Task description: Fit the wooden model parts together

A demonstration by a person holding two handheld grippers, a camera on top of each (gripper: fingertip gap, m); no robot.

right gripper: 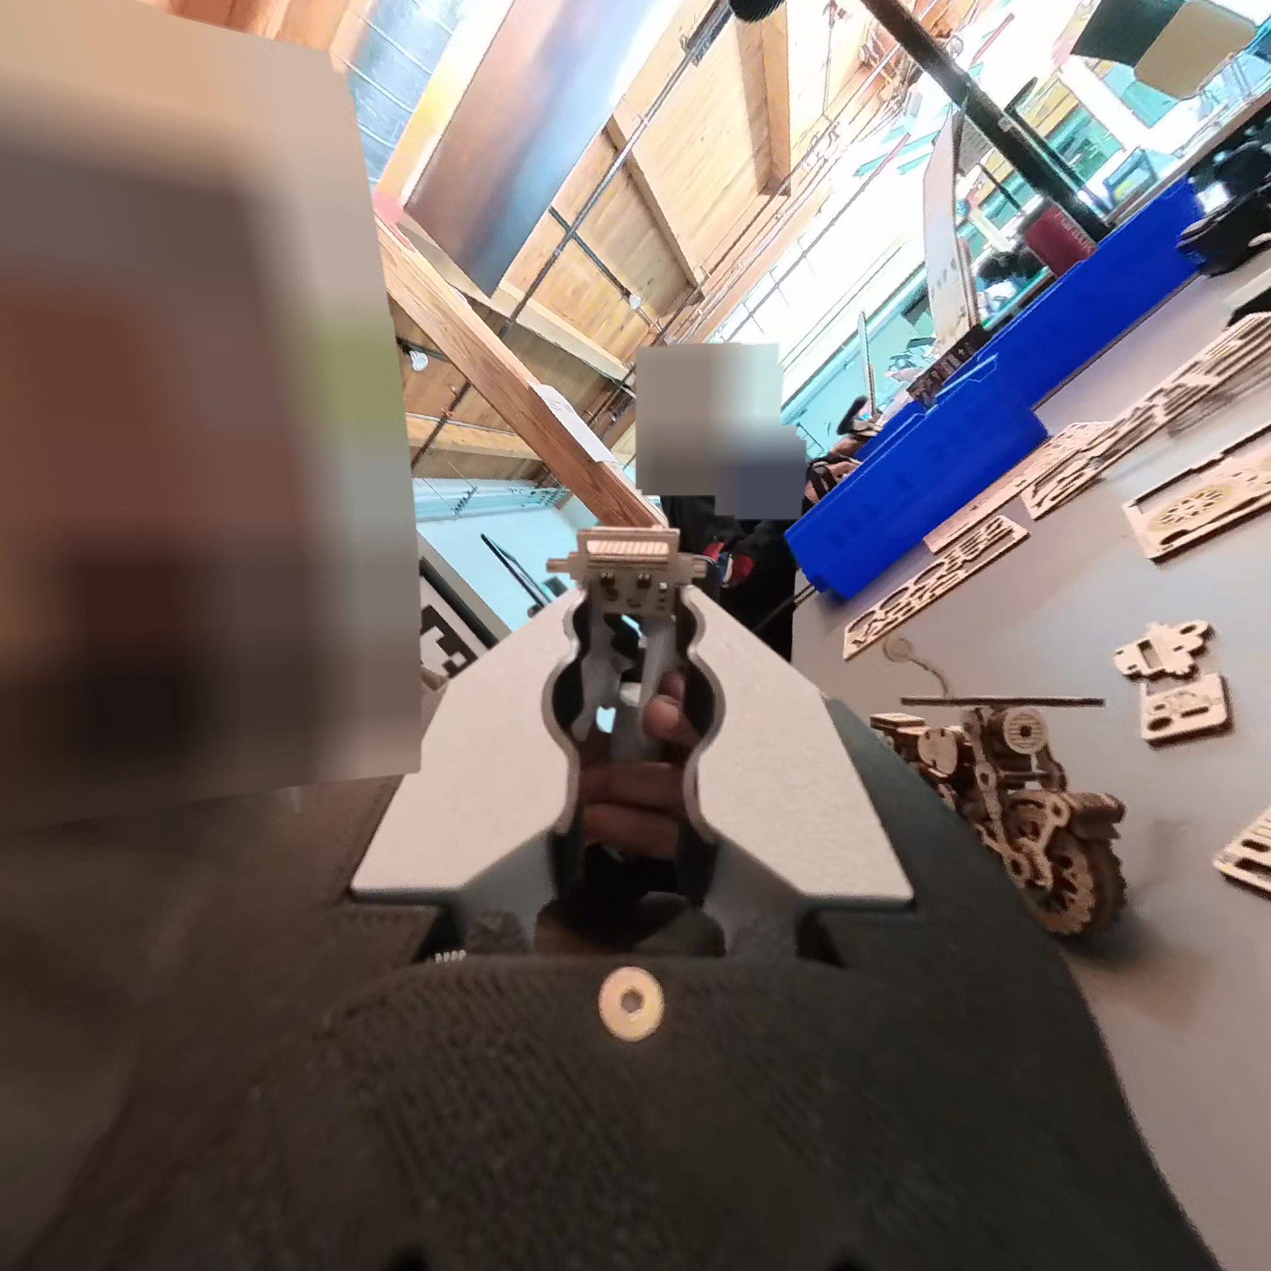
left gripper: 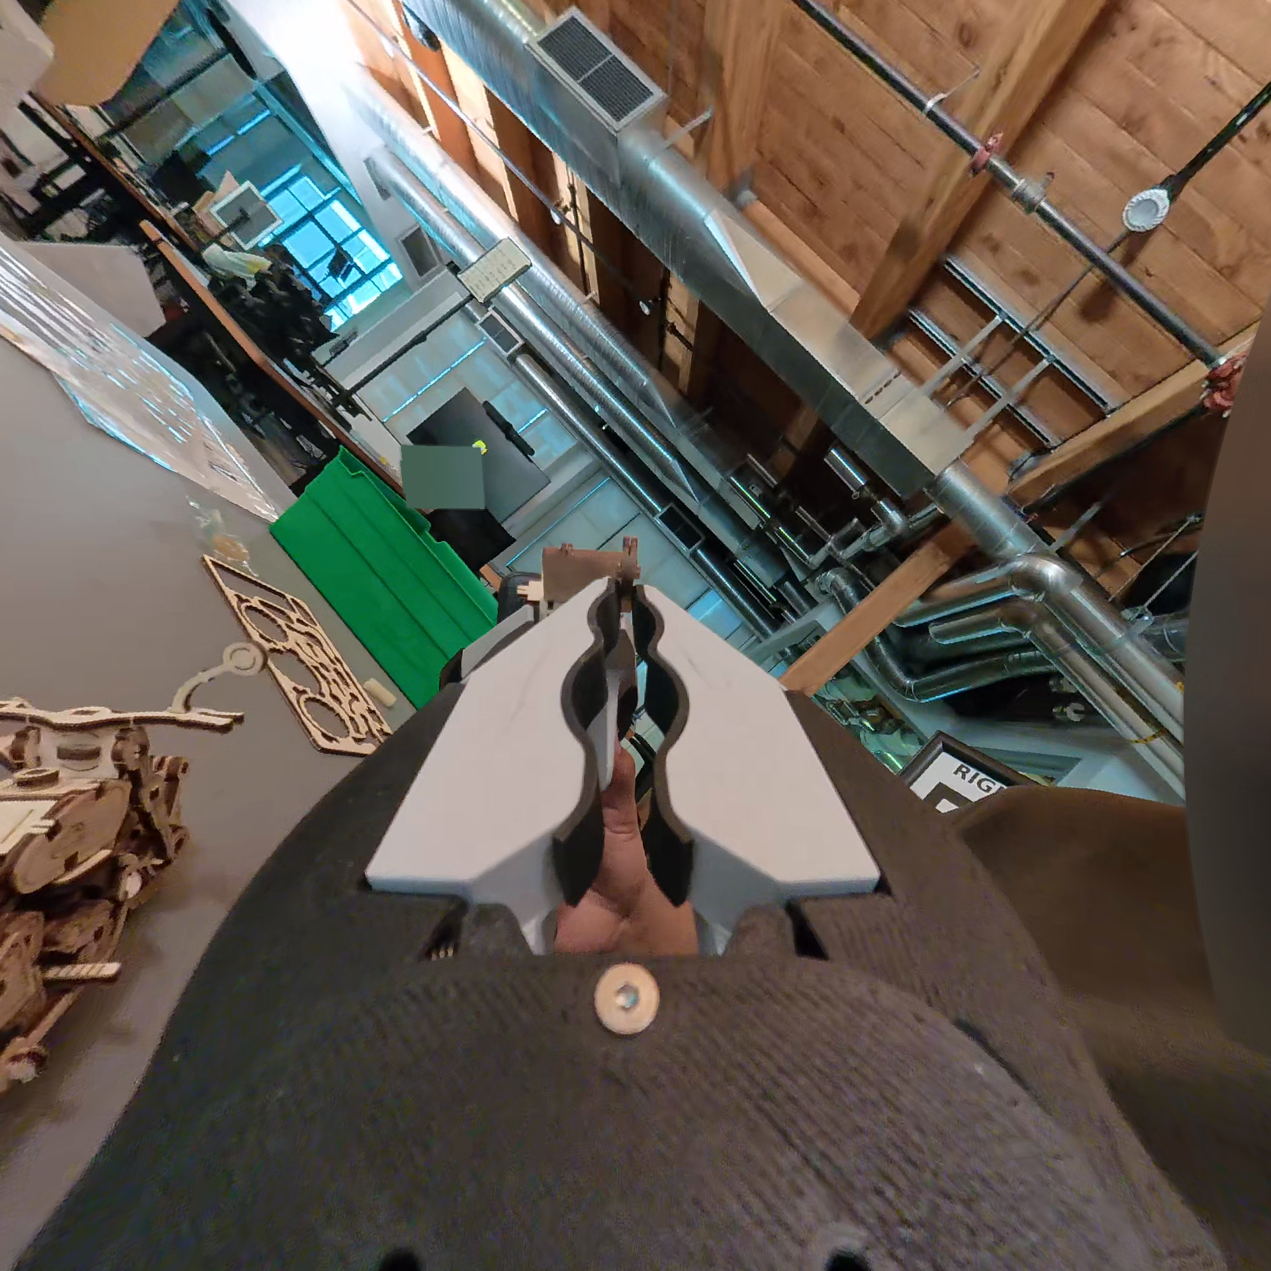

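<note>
While both tools are held up off the grey bench, each grips a small part in the air.

Left gripper: fingers nearly together, clamped on a thin wooden piece at the very tips; a brown wooden panel with small tabs shows just behind, and whether the two are joined cannot be told.

Right gripper: fingers clamped on a pale wooden part, ribbed along its top, with a small peg at each side and holes in its face.

Bench, right wrist view: a wooden motorcycle, assembled and upright, near the gripper; two loose flat pieces just beyond it; several punched wooden sheets farther back; a blue bin along the far edge.

Bench, left wrist view: a brown heap of wooden parts at the left; a punched-out sheet beside it; a green bin at the far edge; a printed paper sheet farther left.
</note>
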